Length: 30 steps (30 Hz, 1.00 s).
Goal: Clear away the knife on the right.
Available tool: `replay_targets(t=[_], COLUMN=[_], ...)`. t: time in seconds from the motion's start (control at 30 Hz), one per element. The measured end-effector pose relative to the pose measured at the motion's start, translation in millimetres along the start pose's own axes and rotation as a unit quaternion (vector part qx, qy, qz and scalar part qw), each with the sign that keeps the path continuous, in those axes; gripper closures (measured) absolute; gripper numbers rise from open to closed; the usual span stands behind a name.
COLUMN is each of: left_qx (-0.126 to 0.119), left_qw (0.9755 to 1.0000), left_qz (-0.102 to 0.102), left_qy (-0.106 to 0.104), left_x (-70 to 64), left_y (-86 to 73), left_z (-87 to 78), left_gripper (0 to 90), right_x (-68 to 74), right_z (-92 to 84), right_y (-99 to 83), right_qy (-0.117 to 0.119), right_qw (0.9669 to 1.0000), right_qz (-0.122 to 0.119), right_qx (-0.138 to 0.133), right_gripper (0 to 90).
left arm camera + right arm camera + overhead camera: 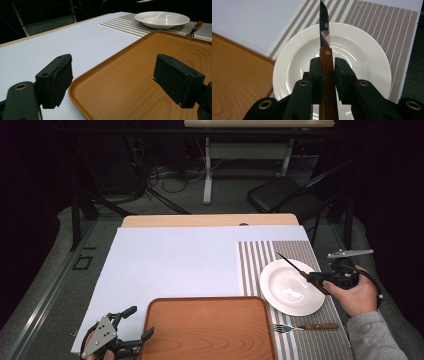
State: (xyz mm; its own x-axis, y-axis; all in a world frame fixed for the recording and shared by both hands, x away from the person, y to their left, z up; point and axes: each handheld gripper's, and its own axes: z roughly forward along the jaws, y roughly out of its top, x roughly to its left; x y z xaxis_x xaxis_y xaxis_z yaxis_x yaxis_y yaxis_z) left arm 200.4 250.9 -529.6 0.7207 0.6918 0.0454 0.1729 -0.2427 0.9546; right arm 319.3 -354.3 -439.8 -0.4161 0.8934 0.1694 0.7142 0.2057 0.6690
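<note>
My right gripper point(327, 72) is clamped on the wooden-handled steel knife point(325, 37), held above the round white ceramic plate point(367, 65). Its placement is outstanding; my left gripper point(112, 80) idles, jaws apart.

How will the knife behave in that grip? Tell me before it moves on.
The knife is probably stiff: its blade stands straight out over the plate. The right gripper is shut on the flat wooden handle, so rolling seems unlikely. With most of the blade ahead of the pads, it might pivot if bumped.
</note>
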Motion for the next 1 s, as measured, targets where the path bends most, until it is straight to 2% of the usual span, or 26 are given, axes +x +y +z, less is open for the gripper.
replay_targets(t=[0.17,0.23,0.43,0.6,0.67,0.73,0.83,1.0], left_qx=[0.002,0.001,0.001,0.002,0.002,0.002,0.002,0.002], left_qw=[1.0000,1.0000,1.0000,1.0000,1.0000,1.0000,1.0000,1.0000], left_qz=[0.003,-0.003,-0.001,0.004,0.004,0.003,0.003,0.003], left_qy=[0.001,0.002,0.005,0.005,0.004,0.005,0.003,0.002], left_x=[0.2,0.8,0.1,-1.1,-1.4,-1.1,-1.0,-1.3], left_y=[-0.2,-0.8,-0.8,-0.3,-0.2,-0.4,-0.1,0.1], left_z=[-0.4,-0.6,-1.9,-1.8,-2.2,-2.1,-1.9,-1.4], left_gripper=[15.6,15.6,15.6,15.6,15.6,15.6,15.6,15.6], right_x=[13.9,20.3,46.7,66.8,73.0,79.1,85.4,94.9], right_z=[-14.9,-19.6,-30.9,-38.4,-41.0,-42.6,-42.3,-43.4], right_y=[-14.6,-22.0,-45.4,-56.6,-60.6,-65.5,-71.9,-82.3], right_qy=[0.002,0.006,0.016,0.008,0.009,0.000,0.001,-0.010], right_qw=[0.9999,0.9997,0.9994,0.9990,0.9989,0.9988,0.9987,0.9984], right_qz=[-0.001,0.003,-0.004,-0.024,-0.025,-0.028,-0.030,-0.035], right_qx=[-0.014,-0.021,-0.032,-0.037,-0.038,-0.040,-0.040,-0.044], right_gripper=[76.6,76.7,76.6,76.6,76.6,76.6,76.6,76.5])
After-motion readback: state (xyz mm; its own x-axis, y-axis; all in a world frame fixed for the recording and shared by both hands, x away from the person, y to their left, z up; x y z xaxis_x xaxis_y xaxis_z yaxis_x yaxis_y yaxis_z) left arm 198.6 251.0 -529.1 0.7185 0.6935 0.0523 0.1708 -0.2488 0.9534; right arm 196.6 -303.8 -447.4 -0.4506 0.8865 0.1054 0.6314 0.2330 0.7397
